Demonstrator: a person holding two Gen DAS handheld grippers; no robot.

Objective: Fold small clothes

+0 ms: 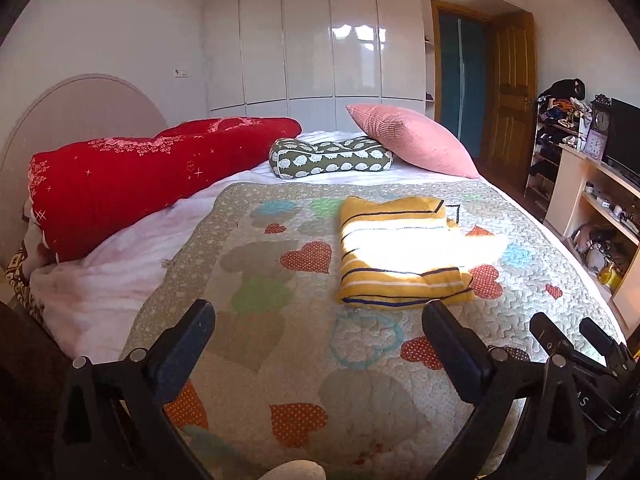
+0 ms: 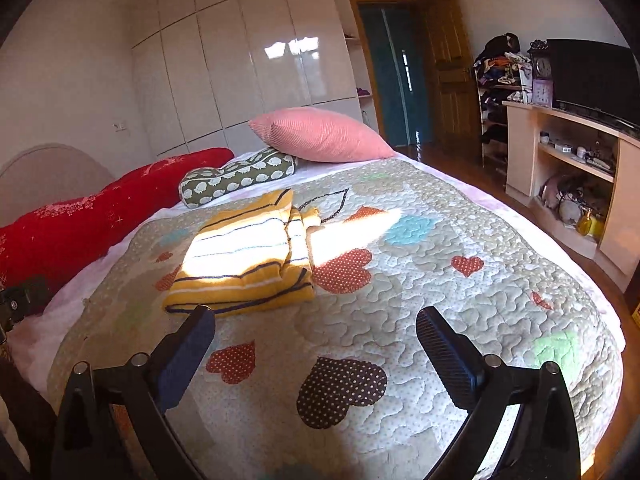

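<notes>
Both the left gripper (image 1: 318, 330) and right gripper (image 2: 316, 334) gape empty; the folded yellow striped knit top (image 1: 396, 250) at twelve o'clock looks finished, so leave it undisturbed.

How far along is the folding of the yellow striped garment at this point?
Done: the yellow striped garment lies folded into a compact rectangle on the quilt. In hand: nothing; the left gripper and right gripper both stand open and empty, short of the garment. Left: no other unfolded small clothes show on the bed, so this piece looks finished.
</notes>
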